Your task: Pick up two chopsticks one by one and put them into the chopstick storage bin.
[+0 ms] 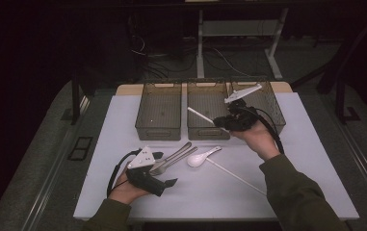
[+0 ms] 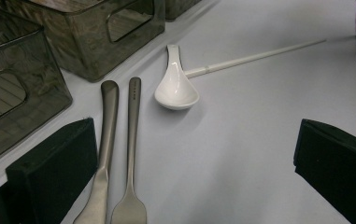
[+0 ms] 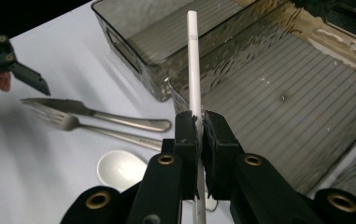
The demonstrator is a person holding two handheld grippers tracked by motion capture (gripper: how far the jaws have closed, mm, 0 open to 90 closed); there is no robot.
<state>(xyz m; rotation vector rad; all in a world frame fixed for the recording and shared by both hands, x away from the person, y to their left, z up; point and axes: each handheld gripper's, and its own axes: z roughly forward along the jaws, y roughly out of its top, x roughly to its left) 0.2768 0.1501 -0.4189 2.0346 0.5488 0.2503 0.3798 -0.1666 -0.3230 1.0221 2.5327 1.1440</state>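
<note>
Both black jaws of the right gripper [image 3: 199, 126] are closed on a white chopstick [image 3: 194, 60], which is held over the middle bin [image 3: 278, 88]. On the table, the second chopstick [image 1: 236, 176] lies just beside a white spoon [image 1: 199, 158]. Near a knife [image 2: 104, 140] and a fork [image 2: 131, 154], the left gripper [image 2: 194, 168] rests with jaws wide and empty.

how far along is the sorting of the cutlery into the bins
Barely started: none of the three bins can be seen to hold anything. In hand: the right gripper is shut on one white chopstick, held over the middle bin. Left on the table: knife, fork, white spoon and second chopstick. The left gripper is open by the knife and fork.
</note>
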